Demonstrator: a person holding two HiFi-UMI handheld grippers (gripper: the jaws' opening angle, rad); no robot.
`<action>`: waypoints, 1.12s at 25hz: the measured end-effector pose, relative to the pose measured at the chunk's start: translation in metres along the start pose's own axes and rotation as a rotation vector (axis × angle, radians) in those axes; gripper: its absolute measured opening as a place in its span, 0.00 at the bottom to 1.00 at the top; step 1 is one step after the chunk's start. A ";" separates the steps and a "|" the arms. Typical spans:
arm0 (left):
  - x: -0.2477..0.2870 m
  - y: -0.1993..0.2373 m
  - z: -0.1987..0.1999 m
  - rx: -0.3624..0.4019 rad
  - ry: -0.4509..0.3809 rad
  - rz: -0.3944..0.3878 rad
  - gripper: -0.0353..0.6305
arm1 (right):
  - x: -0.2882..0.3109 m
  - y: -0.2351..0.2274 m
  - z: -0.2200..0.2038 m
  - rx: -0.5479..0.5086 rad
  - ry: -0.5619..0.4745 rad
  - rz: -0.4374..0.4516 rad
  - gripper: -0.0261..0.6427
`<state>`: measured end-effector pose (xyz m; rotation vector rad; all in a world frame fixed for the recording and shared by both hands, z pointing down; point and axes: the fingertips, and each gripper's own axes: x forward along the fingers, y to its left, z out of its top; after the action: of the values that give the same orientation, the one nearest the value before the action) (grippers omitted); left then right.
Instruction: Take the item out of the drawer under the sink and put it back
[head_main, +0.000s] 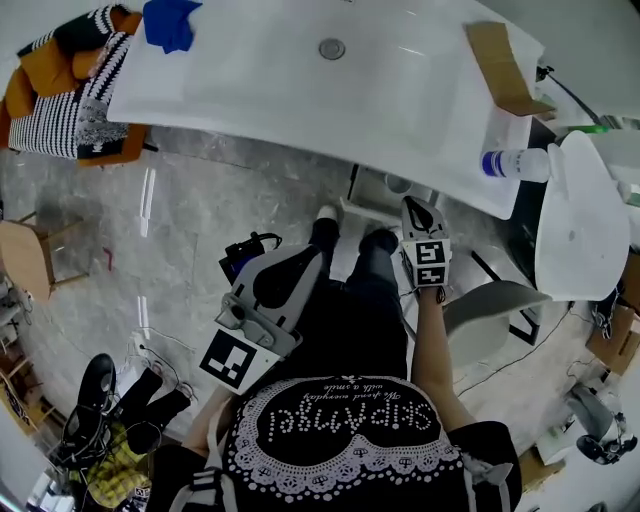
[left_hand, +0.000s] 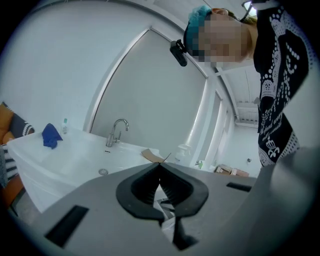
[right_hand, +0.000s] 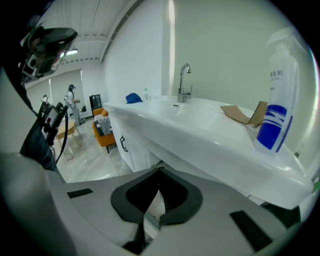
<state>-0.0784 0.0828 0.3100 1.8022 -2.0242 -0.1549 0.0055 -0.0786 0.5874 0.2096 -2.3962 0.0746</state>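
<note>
The white sink top (head_main: 300, 90) fills the top of the head view, with its tap (right_hand: 184, 82) at the back. Under its front edge, part of the cabinet (head_main: 385, 195) shows; I cannot make out the drawer or any item in it. My right gripper (head_main: 412, 204) is just below that edge, pointing towards it, shut with nothing between its fingers. In the right gripper view its tips (right_hand: 159, 170) meet under the sink's rim (right_hand: 210, 150). My left gripper (head_main: 312, 256) is held near my legs, also shut and empty, its tips (left_hand: 160, 164) touching.
On the sink top are a spray bottle with a blue label (head_main: 515, 163), a piece of cardboard (head_main: 505, 70) and a blue cloth (head_main: 170, 22). A white chair (head_main: 580, 215) stands at the right. An orange seat with striped cushions (head_main: 70, 90) is at the left. A cabinet handle (right_hand: 122, 144) shows.
</note>
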 end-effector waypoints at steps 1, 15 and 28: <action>0.001 -0.001 0.000 0.000 -0.001 -0.005 0.06 | -0.003 0.000 0.004 0.017 -0.020 -0.003 0.07; -0.001 -0.018 0.017 0.023 -0.054 -0.072 0.06 | -0.072 -0.013 0.068 0.104 -0.252 -0.111 0.07; 0.019 -0.032 0.024 0.064 -0.109 -0.181 0.06 | -0.128 -0.018 0.102 0.148 -0.389 -0.192 0.07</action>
<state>-0.0596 0.0545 0.2813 2.0581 -1.9562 -0.2490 0.0343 -0.0914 0.4259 0.5672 -2.7441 0.1325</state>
